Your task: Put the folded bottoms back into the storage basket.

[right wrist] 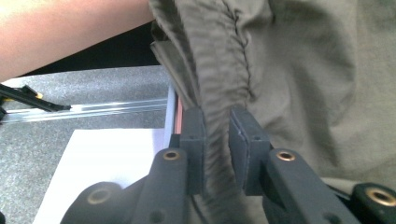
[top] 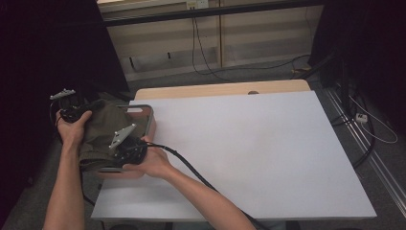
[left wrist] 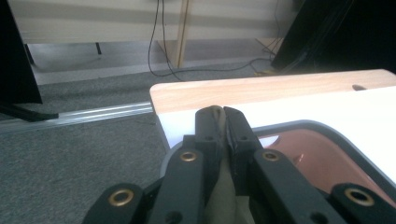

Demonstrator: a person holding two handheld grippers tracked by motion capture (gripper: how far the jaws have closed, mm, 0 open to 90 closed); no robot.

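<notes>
Olive garment bunched in the bin at the tabletop's near-left corner. Left gripper clenched on a fabric fold at the bin's far edge; right gripper pinches the gathered waistband. Lift both together, keep hem taut, clear the rim w/o snagging. No readable labels or writing.

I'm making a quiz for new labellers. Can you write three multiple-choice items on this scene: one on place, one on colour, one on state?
1. Where on the table does the tub sit?
A. left edge
B. centre
C. right edge

2. What colour is the garment?
A. red
B. olive
C. white

3. What is the left gripper doing?
A. hanging open
B. pinching cloth
C. holding a cable

Answers: 1 A, the tub lies at the table's left edge; 2 B, the cloth is olive; 3 B, cloth shows between its closed fingers.
</notes>
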